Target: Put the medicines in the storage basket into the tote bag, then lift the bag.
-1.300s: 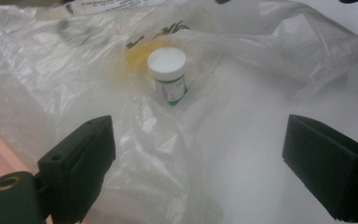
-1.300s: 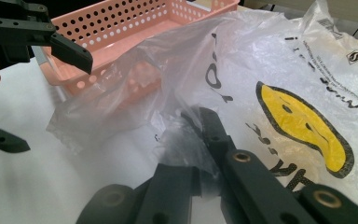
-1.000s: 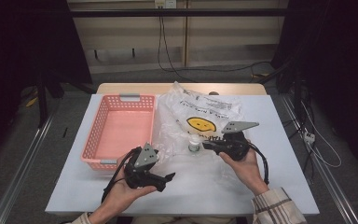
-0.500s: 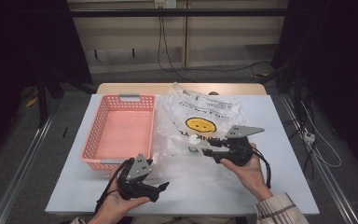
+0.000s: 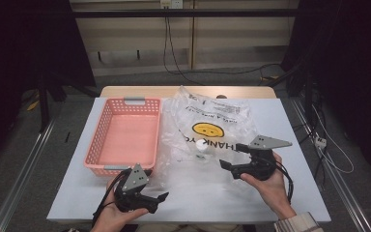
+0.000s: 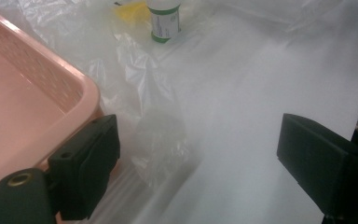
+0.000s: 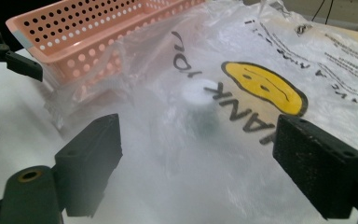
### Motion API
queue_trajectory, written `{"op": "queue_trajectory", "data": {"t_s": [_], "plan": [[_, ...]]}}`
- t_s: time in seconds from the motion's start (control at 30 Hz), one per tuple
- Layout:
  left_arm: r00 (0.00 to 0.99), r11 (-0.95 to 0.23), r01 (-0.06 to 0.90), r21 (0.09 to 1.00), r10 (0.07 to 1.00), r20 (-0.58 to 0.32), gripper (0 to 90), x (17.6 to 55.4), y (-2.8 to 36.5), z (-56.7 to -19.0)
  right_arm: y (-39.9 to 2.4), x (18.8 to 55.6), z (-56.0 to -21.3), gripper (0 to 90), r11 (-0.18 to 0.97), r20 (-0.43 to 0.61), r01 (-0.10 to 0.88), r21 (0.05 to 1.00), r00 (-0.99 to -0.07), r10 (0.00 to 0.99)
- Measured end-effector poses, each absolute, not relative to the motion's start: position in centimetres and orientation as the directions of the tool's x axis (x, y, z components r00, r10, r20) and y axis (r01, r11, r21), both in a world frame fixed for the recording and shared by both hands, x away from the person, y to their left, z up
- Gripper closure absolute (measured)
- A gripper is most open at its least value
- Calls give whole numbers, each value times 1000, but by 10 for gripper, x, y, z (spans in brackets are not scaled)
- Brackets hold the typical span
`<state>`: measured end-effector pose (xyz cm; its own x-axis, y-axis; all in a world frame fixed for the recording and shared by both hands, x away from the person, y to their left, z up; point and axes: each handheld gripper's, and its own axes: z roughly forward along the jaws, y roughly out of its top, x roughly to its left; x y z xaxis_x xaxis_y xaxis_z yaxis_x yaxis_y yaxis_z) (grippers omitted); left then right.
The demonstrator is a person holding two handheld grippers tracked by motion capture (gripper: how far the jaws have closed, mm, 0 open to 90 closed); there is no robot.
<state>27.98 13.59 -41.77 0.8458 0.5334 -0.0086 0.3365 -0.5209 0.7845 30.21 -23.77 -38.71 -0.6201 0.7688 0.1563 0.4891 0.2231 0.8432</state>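
The right gripper [image 5: 228,155] sits at the lower right of the high view with its jaws spread wide; they have just been opening, and nothing lies between them. In the right gripper view the two black pads frame a stretch of clear bag [image 7: 242,116], well apart from it on both sides. Just beyond the jaw tips, near the centre of that view, a small bottle [image 7: 200,100] stands inside the bag, its white cap showing through the plastic beside the yellow smiley print. In the high view the same bottle [image 5: 201,146] is at mid-frame, a little left of the right gripper's tips and apart from them.

The left gripper [image 5: 160,199] is at the lower left of the high view, jaws released and gripping nothing. In the left gripper view its pads stand far apart; between them lies a crumpled fold of the bag [image 6: 161,135] on the white table [image 6: 270,84], though blur makes it hard to say whether the left pad touches the plastic. The bottle [image 6: 164,21] shows at the top centre of that view, white with a green band.

A pink basket [image 5: 125,135] fills the left of the table [image 5: 290,125], its near corner just beside the left gripper, with the bag's edge lapping against its right wall.
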Motion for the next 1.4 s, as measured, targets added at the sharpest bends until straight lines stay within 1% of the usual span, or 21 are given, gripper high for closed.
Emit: {"op": "queue_trajectory", "data": {"t_s": [0.33,0.47,0.57,0.67,0.77,0.97,1.03,1.17,1.27,1.4], "plan": [[821,-491,358,794,571,-17,138,281,141,-422,-256,286,-392,158,199,143,495,846,-569,809],[826,-504,362,785,564,-19,153,283,141,-425,-262,281,-396,147,203,134,504,839,-553,822],[826,-505,362,783,563,-19,161,284,142,-427,-266,277,-399,123,213,134,503,837,-567,813],[825,-499,376,781,564,-37,166,285,142,-429,-268,273,-404,122,219,131,511,831,-564,815],[833,-517,366,774,552,-25,170,285,140,-430,-270,268,-407,122,224,128,518,825,-558,820],[826,-522,365,771,564,-9,175,286,139,-433,-274,256,-413,123,244,124,534,809,-561,818],[822,-524,370,767,570,-8,175,286,138,-434,-272,250,-415,135,264,112,531,805,-574,812],[827,-540,370,756,563,-3,188,287,136,-436,-270,244,-423,167,291,118,562,775,-580,806],[831,-547,369,751,557,-3,209,289,135,-438,-266,244,-429,228,333,111,580,743,-598,794],[835,-565,372,737,551,0,235,292,132,-442,-258,248,-440,273,378,125,606,700,-625,771]]}}
